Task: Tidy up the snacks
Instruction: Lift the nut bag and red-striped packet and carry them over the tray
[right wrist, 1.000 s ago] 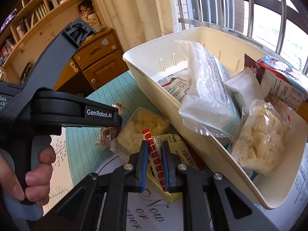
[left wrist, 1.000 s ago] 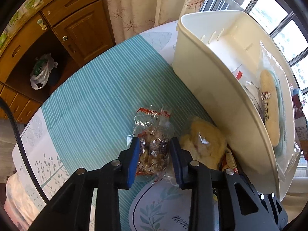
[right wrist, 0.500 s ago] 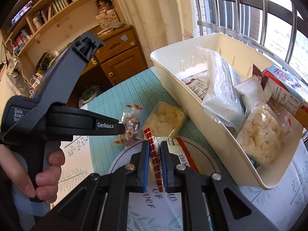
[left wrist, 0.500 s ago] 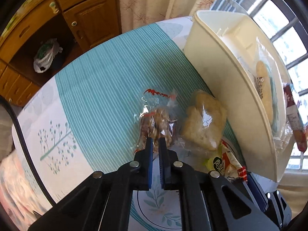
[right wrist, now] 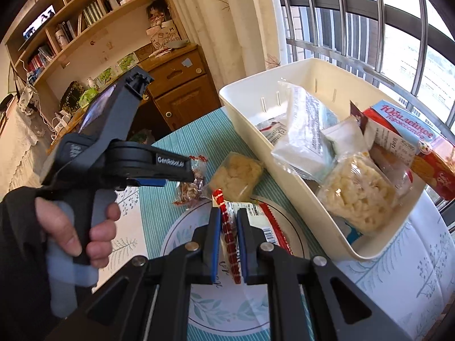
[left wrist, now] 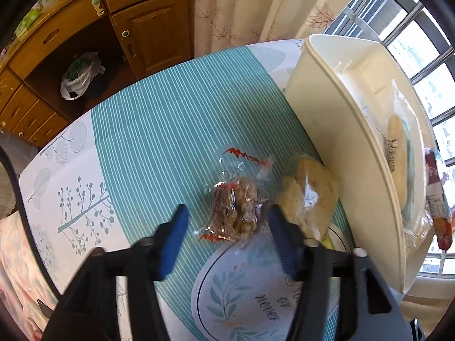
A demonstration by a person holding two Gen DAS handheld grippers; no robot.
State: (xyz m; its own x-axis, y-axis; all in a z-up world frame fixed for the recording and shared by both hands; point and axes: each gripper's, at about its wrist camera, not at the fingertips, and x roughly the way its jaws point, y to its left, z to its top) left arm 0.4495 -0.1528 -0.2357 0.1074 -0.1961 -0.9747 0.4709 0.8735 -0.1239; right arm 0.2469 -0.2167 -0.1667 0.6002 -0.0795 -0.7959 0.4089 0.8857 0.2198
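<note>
A clear bag of brown nut snack (left wrist: pixel 236 207) lies on the striped tablecloth. My left gripper (left wrist: pixel 227 230) points down over it, its jaws opening, and the bag lies between the blue pads without touching them. A bag of yellow puffed snack (left wrist: pixel 307 193) lies beside it against the cream bin (left wrist: pixel 327 130). My right gripper (right wrist: pixel 229 241) is shut on the edge of a red-and-white snack packet (right wrist: pixel 256 221), held above the table. The cream bin (right wrist: pixel 284 176) to its right holds several packets.
A person's hand (right wrist: pixel 71 227) holds the left gripper's handle at the left. The round table carries a printed circle (left wrist: pixel 256 298) near me. A wooden cabinet (left wrist: pixel 148 37), curtain and barred window (right wrist: pixel 369 28) lie behind. A red biscuit box (right wrist: pixel 412 142) stands in the bin.
The left jaws closed in front of the nut bag, then spread wide around it. The right gripper rose with the red-and-white packet in its grip.
</note>
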